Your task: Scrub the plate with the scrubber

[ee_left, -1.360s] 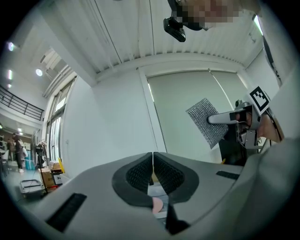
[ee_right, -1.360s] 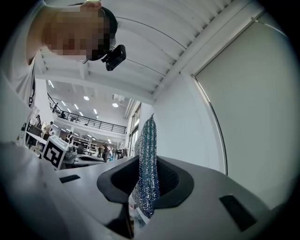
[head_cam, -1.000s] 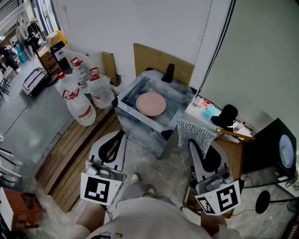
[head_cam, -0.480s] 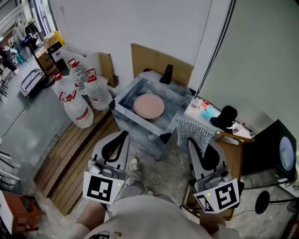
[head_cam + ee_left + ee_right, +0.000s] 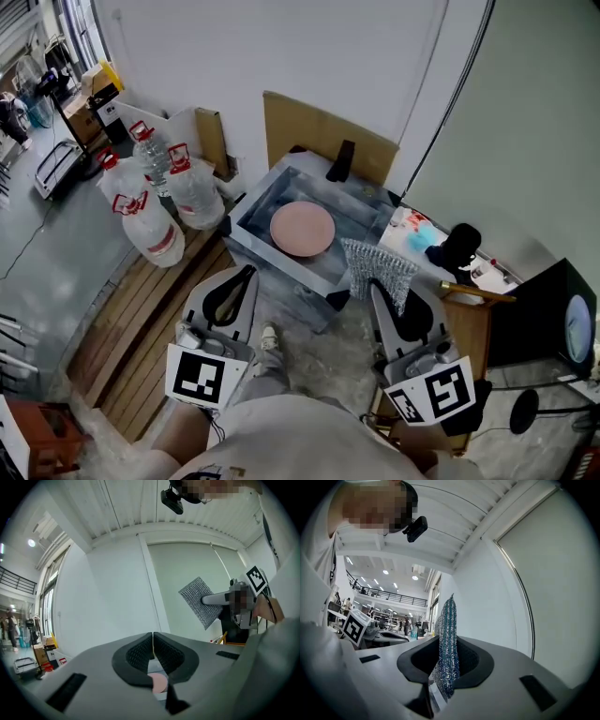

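Observation:
A round pink plate point(image 5: 302, 228) lies flat in the grey sink basin point(image 5: 258, 201) on the floor ahead of me. My right gripper point(image 5: 373, 281) is shut on a silver mesh scrubber point(image 5: 379, 267), held in the air just right of the basin's near corner. In the right gripper view the scrubber point(image 5: 446, 653) stands edge-on between the pads. My left gripper point(image 5: 246, 270) is shut and holds nothing, hovering near the basin's front left side. In the left gripper view the jaws point(image 5: 153, 645) meet, with a sliver of the plate point(image 5: 159, 683) below them and the scrubber point(image 5: 201, 600) at the right.
Several large water bottles point(image 5: 150, 216) stand left of the basin on wooden slats point(image 5: 131, 319). A cardboard sheet point(image 5: 319, 131) leans on the wall behind the basin. A small table point(image 5: 469, 309) with clutter and a black speaker point(image 5: 553, 319) sit to the right.
My right gripper has carried the scrubber a little left, toward the basin's near corner. The head view has shifted slightly. The left gripper stays much as it was.

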{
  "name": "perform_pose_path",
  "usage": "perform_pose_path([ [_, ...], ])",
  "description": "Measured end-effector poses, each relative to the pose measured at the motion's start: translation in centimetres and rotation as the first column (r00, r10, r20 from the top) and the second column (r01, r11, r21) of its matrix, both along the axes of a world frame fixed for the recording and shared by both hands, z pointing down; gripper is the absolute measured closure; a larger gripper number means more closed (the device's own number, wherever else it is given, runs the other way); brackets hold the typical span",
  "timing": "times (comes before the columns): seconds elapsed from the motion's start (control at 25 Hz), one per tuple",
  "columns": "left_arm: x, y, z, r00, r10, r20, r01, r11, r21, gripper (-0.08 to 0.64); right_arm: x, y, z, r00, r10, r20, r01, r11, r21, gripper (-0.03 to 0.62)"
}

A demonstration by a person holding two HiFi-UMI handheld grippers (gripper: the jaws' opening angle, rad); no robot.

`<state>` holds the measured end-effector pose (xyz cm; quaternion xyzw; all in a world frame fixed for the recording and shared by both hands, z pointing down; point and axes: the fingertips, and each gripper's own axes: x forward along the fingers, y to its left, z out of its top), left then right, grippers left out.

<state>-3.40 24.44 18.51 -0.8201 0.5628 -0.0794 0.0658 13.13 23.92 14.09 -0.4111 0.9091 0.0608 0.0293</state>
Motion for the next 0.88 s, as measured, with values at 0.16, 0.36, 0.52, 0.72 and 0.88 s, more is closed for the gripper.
perform_pose_path([
  [0.16, -2.0, -4.6, 0.9, 1.000, 0.006, -0.008, -0.006, 1.000, -0.024, 0.537, -2.0, -4.3, 0.8, 1.000, 0.013, -0.016, -0.013, 1.000, -0.023, 0.488],
  [0.36, -4.8, -10.5, 1.7, 1.000, 0.028, -0.011, -0.028, 0.998, -0.062, 0.537, -4.9, -9.9, 1.6, 0.999, 0.031, -0.037, -0.033, 0.997, -0.066, 0.488],
  [0.52, -7.4, -15.5, 2.2, 0.999, 0.054, -0.002, -0.054, 0.995, -0.086, 0.537, -7.5, -14.5, 2.0, 0.998, 0.053, -0.045, -0.056, 0.995, -0.088, 0.488],
  [0.72, -9.4, -20.7, 3.4, 0.995, 0.099, -0.009, -0.099, 0.987, -0.125, 0.537, -10.2, -19.8, 2.3, 0.995, 0.080, -0.057, -0.085, 0.991, -0.101, 0.488],
  [0.88, -10.9, -24.0, 4.4, 0.991, 0.131, -0.001, -0.129, 0.982, -0.139, 0.537, -11.9, -22.8, 3.1, 0.993, 0.098, -0.070, -0.105, 0.988, -0.115, 0.488],
])
